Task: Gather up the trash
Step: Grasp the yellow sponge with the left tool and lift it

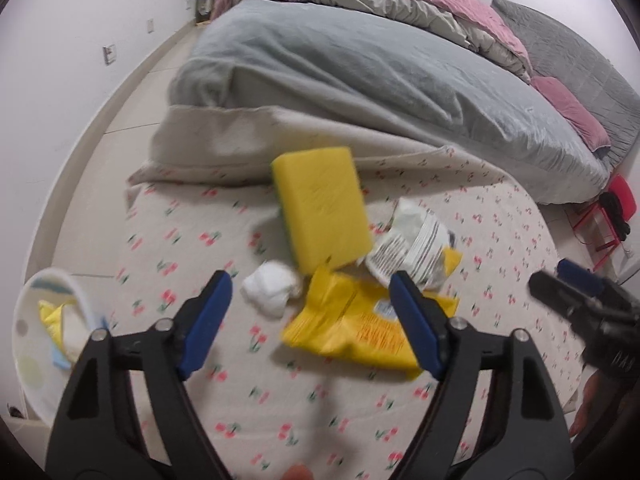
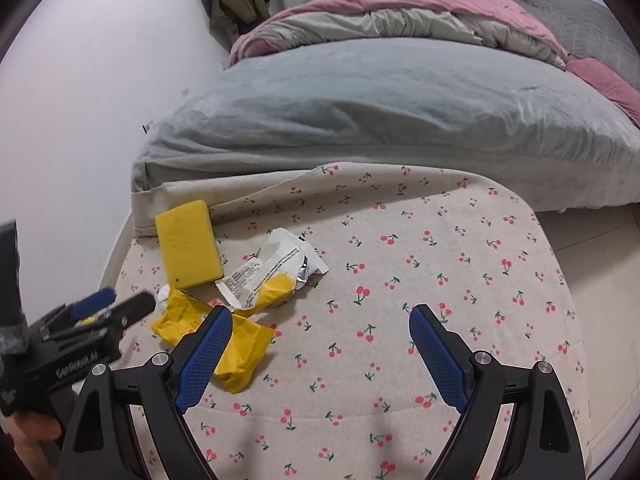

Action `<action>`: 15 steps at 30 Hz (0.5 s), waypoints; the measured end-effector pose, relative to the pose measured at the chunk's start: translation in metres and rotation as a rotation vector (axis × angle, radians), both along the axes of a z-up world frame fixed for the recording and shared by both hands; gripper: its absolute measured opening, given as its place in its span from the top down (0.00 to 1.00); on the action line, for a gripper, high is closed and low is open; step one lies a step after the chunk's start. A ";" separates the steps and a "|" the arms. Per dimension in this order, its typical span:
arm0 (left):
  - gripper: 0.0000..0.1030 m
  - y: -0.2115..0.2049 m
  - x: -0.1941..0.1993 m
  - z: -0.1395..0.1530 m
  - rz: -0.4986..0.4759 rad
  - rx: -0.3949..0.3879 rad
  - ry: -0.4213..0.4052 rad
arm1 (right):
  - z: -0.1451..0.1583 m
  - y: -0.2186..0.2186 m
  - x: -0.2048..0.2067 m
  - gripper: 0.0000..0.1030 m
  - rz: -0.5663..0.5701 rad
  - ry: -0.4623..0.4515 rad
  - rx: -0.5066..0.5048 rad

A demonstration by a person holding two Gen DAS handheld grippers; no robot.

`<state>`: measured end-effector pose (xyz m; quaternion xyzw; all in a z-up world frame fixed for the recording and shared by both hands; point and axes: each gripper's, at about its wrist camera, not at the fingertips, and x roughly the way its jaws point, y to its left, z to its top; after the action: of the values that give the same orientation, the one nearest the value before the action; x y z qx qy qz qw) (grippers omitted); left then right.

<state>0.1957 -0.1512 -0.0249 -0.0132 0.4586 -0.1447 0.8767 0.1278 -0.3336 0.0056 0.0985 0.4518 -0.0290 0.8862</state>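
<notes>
Trash lies on a table with a cherry-print cloth (image 1: 328, 396) (image 2: 440, 264). A crumpled yellow wrapper (image 1: 360, 324) (image 2: 240, 348), a torn white and yellow wrapper (image 1: 416, 248) (image 2: 272, 272) and a crumpled white tissue (image 1: 272, 288) sit together, beside a yellow sponge (image 1: 324, 208) (image 2: 186, 248). My left gripper (image 1: 310, 324) is open and empty, just above the tissue and yellow wrapper. My right gripper (image 2: 320, 356) is open and empty over bare cloth, right of the pile. It also shows at the right of the left wrist view (image 1: 576, 292).
A white bin (image 1: 44, 344) holding some yellow and blue trash stands on the floor left of the table. A bed with a grey-blue cover (image 1: 360, 80) (image 2: 380, 112) lies behind the table. A red stool (image 1: 612, 216) stands at the right.
</notes>
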 end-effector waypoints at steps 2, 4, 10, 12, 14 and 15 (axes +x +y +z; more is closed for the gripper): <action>0.29 -0.004 0.010 -0.001 -0.011 -0.010 0.003 | -0.004 0.000 0.008 0.11 0.014 0.021 0.009; 0.33 -0.007 0.020 -0.005 -0.019 -0.023 0.008 | -0.008 0.000 0.015 0.11 0.023 0.039 0.020; 0.44 -0.007 0.043 -0.019 -0.030 -0.074 0.046 | -0.023 0.004 0.039 0.11 0.039 0.102 0.053; 0.53 -0.006 0.047 -0.022 -0.034 -0.087 0.054 | -0.028 0.004 0.047 0.12 0.029 0.115 0.056; 0.63 -0.004 0.052 -0.026 -0.031 -0.100 0.066 | -0.033 0.002 0.055 0.12 0.021 0.128 0.078; 0.67 -0.002 0.054 -0.028 -0.030 -0.113 0.076 | -0.035 0.002 0.058 0.12 0.017 0.131 0.088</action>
<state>0.2495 -0.1535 -0.0530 -0.0612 0.4830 -0.1829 0.8541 0.1855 -0.3320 -0.0296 0.1313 0.5105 -0.0082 0.8498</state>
